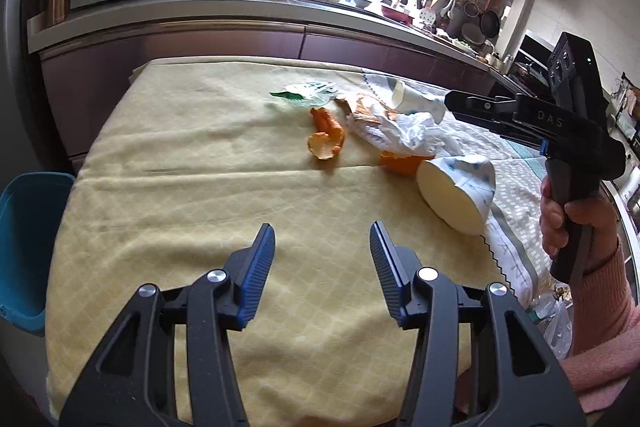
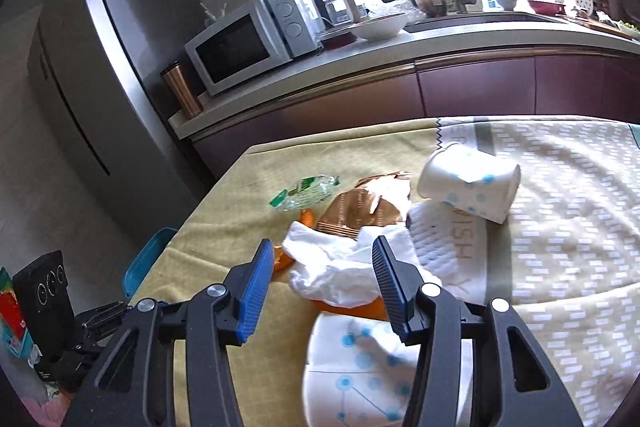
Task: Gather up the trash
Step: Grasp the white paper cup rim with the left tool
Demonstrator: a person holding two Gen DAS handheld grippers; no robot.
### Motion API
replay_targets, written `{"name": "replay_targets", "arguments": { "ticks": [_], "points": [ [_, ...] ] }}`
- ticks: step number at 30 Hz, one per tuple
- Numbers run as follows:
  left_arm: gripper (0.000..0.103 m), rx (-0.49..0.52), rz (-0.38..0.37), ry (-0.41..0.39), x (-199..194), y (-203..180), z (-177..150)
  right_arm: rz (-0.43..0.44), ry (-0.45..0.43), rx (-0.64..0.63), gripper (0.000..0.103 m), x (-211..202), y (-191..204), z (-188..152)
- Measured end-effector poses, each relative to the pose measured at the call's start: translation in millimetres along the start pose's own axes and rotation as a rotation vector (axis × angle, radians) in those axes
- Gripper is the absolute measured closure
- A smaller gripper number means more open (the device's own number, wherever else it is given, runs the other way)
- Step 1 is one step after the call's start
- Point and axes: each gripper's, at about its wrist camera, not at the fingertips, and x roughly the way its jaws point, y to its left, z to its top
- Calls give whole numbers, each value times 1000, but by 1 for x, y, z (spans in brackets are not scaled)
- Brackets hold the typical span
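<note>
The right gripper (image 2: pixel 322 281), jaws apart and empty, hangs nearer the crumpled white tissue (image 2: pixel 340 267) at frame centre than the equally open left gripper (image 1: pixel 322 251).

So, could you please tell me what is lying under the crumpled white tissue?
Orange peel shows under the tissue at its near edge, and brown paper at its far edge. How far either runs beneath is covered.

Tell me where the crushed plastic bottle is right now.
In both wrist views the crushed plastic bottle lies at the far edge of the trash pile on the yellow tablecloth, left of the brown wrapper.
</note>
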Motion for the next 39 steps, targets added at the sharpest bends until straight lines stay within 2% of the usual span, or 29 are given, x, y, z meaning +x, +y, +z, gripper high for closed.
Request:
{"name": "replay_targets", "arguments": {
  "ticks": [9, 20, 28, 31, 39],
  "points": [
    [55, 58, -131, 51, 20, -41, 4, -44, -11, 82, 54, -15, -39, -10],
    [55, 125, -215, 137, 56, -84, 7, -18, -2, 134, 54, -22, -57, -23],
    [55, 97, -297, 179, 74, -98, 16, 25, 30, 169, 54, -21, -66, -37],
    [58, 76, -311, 196, 82, -98, 19, 54, 42, 186, 54, -20, -68, -41],
    [75, 15, -359, 209, 91, -94, 24, 110, 76, 188, 54, -16, -58, -51]
  ]
}}
